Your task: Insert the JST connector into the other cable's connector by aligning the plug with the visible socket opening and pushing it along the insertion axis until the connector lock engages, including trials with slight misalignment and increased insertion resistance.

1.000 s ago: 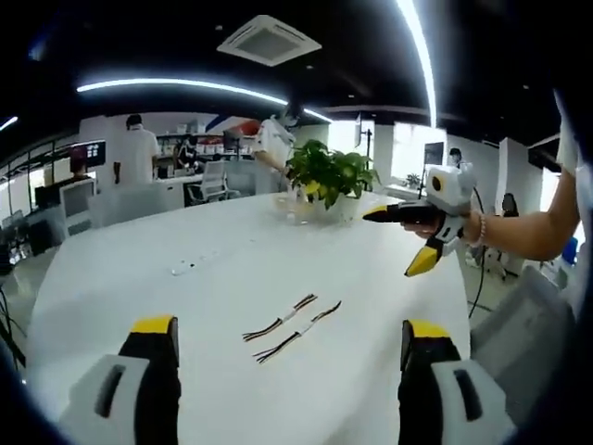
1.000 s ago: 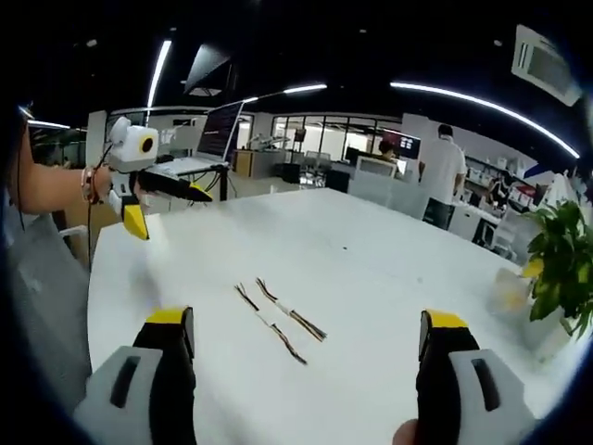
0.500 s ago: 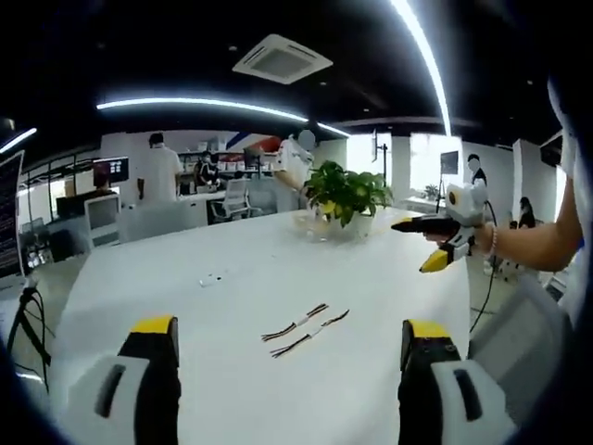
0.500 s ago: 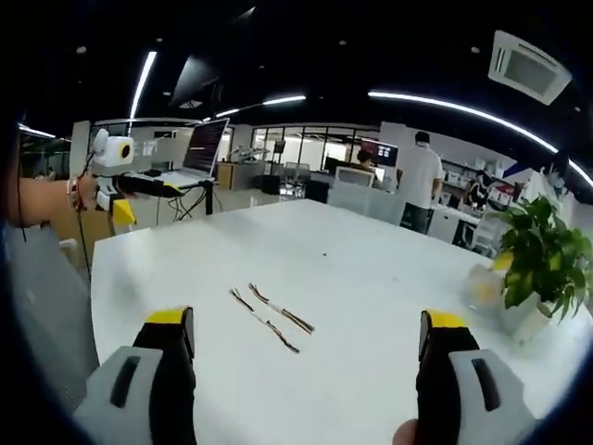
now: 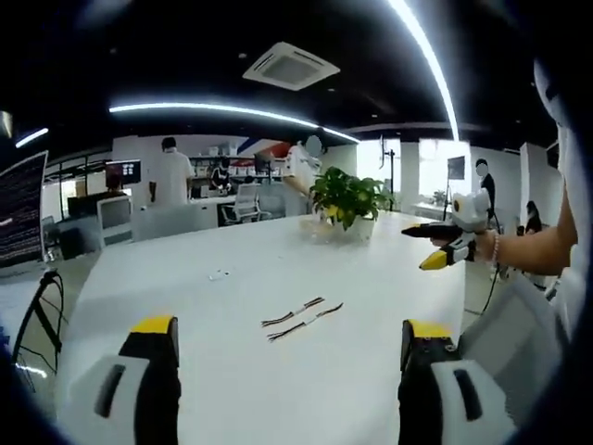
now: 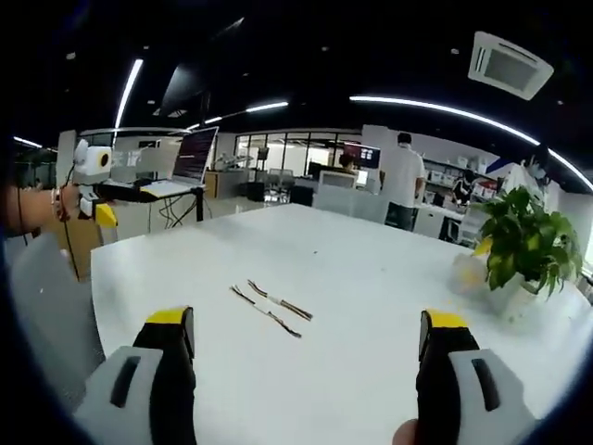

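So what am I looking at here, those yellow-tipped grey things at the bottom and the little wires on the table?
No robot: a person holds a pair of tongs in each hand, each carrying a camera. One picture looks along the left tongs, the other along the right tongs. Both are open and hold nothing. On the white table lie two short cables side by side. A potted plant stands at the far edge.
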{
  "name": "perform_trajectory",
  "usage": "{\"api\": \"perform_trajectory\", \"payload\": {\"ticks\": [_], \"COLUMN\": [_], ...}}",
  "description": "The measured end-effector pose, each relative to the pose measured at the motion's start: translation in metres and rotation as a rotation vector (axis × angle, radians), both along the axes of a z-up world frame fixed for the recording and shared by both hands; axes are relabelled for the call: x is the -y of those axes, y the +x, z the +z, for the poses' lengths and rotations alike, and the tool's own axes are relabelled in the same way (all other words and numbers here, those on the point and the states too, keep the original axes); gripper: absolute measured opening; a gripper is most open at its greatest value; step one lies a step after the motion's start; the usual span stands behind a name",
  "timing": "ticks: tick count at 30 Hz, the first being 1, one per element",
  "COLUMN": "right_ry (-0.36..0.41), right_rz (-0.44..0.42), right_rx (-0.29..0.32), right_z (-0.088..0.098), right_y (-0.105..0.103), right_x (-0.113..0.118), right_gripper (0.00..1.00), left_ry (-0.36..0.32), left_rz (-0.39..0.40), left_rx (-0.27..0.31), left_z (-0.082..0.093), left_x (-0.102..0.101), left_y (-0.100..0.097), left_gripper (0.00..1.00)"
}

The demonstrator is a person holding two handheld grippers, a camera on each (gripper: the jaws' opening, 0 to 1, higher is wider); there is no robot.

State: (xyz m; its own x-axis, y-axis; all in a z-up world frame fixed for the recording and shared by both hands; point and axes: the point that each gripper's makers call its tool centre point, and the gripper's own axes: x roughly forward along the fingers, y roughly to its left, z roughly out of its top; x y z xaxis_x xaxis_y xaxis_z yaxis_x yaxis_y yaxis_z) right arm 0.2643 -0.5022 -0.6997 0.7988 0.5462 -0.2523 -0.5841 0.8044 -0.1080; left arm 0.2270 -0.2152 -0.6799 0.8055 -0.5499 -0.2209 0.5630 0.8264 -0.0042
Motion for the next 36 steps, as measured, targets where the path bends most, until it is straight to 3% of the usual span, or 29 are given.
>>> {"api": "perform_trajectory", "payload": {"ticks": [16, 22, 36], "right_ry": [0.013, -0.005, -0.004], "right_rz": [-0.062, -0.05, -0.028], "right_rx": [-0.064, -0.119, -0.168], "right_z": [-0.032, -0.05, -0.067], "right_y": [-0.043, -0.053, -0.07], "right_x": [0.016, 0.013, 0.005], "right_gripper": [0.99, 1.0, 0.99], "left_ry": [-0.001, -0.005, -0.006], "left_rz": [0.045, 0.043, 0.06], "left_rx": [-0.074, -0.12, -0.189], "left_z": [-0.029, -0.045, -0.067], "left_x": [-0.021, -0.018, -0.025], "left_y": [-0.05, -0.06, -0.073], "left_gripper": [0.99, 0.99, 0.99]}}
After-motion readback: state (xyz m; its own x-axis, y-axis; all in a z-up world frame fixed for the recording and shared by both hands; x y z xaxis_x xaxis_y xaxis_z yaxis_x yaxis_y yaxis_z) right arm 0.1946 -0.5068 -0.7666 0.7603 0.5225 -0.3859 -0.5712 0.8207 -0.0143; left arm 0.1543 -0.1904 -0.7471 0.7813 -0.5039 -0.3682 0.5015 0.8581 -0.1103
